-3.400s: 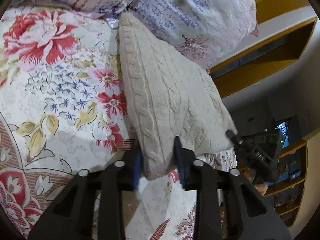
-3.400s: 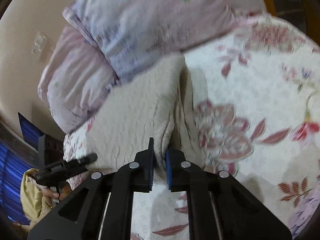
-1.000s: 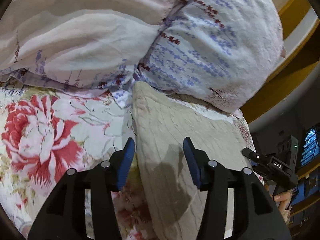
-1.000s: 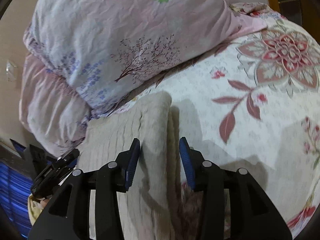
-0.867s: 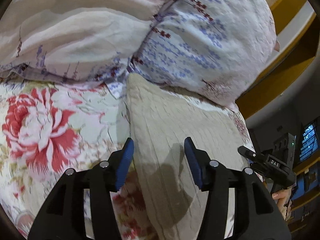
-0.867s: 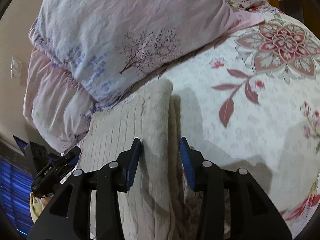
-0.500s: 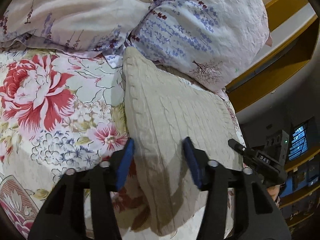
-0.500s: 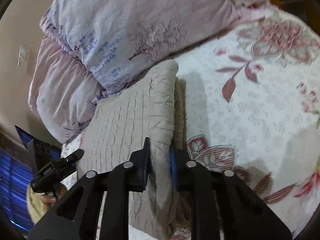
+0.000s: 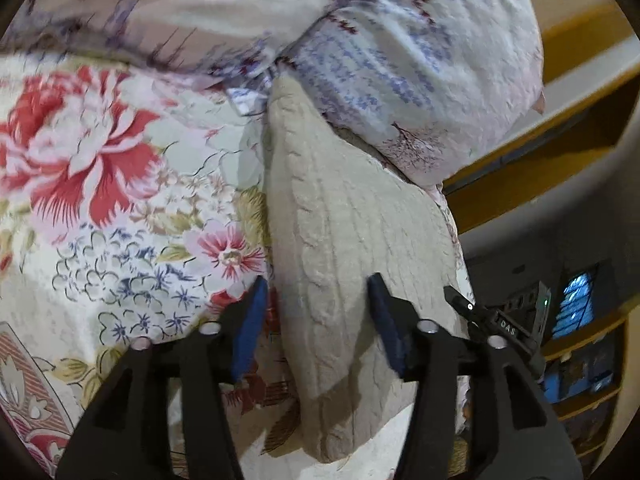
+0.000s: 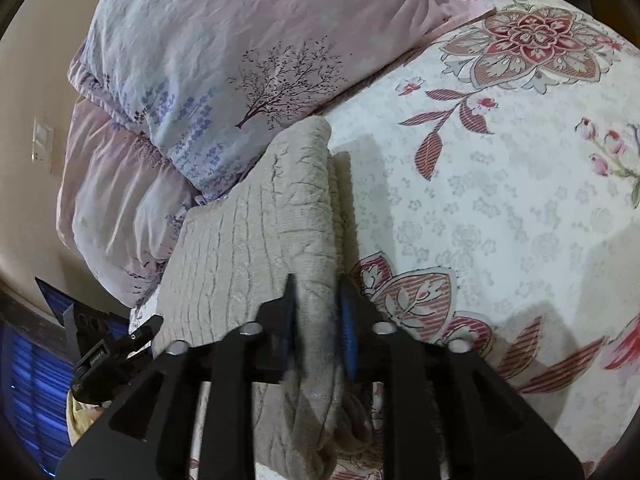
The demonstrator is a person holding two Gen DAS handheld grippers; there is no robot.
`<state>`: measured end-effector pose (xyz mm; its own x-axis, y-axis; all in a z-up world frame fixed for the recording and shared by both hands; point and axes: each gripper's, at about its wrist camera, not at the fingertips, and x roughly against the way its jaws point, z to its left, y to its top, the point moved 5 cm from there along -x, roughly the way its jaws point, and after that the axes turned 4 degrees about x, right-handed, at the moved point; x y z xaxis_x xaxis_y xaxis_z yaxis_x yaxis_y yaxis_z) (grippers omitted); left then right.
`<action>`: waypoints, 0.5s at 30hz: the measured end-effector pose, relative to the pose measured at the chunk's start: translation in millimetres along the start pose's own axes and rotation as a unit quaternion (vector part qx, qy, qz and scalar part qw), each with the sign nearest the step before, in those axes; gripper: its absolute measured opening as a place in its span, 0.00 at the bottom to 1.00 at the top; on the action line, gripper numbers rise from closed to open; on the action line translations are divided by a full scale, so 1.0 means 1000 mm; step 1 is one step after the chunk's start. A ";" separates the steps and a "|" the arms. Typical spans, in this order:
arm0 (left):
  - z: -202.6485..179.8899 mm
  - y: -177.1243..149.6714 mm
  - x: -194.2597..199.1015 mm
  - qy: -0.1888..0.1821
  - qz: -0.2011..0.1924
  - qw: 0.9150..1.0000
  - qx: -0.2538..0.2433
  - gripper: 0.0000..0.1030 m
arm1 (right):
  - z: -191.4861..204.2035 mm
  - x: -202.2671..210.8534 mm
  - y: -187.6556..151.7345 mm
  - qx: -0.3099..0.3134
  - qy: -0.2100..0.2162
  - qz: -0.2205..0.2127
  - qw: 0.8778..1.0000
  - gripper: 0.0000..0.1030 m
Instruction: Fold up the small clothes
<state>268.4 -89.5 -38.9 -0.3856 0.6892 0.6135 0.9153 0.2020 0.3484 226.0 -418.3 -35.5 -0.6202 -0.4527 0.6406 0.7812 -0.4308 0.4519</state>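
A folded cream cable-knit sweater lies on the floral bedsheet, its far end against the pillows. My left gripper is open, its blue-padded jaws straddling the sweater's near left edge without pinching it. In the right wrist view the same sweater shows stacked folded layers. My right gripper is shut on the thick right edge of the sweater. Each gripper shows in the other's view: the right one and the left one.
Two lilac and pink patterned pillows lie stacked behind the sweater, also in the left wrist view. Wooden shelving and a lit screen stand beyond the bed's right side. Floral sheet spreads to the right.
Both grippers let go of the sweater and opened, then drew back toward its near end. The right gripper has closed again on the sweater's right edge; the left stays open.
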 end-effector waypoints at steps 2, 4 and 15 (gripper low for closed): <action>0.002 0.003 0.001 -0.011 0.003 1.000 0.014 0.63 | 0.001 0.005 0.005 -0.004 0.002 -0.005 1.000 0.55; 0.004 0.006 0.001 -0.025 0.005 0.999 0.030 0.69 | -0.001 0.009 0.013 -0.018 0.015 -0.009 1.000 0.62; 0.000 0.019 -0.010 -0.070 0.023 0.995 0.061 0.72 | 0.001 -0.025 0.028 -0.032 0.022 0.072 0.997 0.62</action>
<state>289.7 -92.1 -38.5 -0.3314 0.7885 0.5181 0.9421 0.2461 0.2279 263.5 -418.6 -38.5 -0.5047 -0.5466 0.6681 0.8575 -0.4068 0.3150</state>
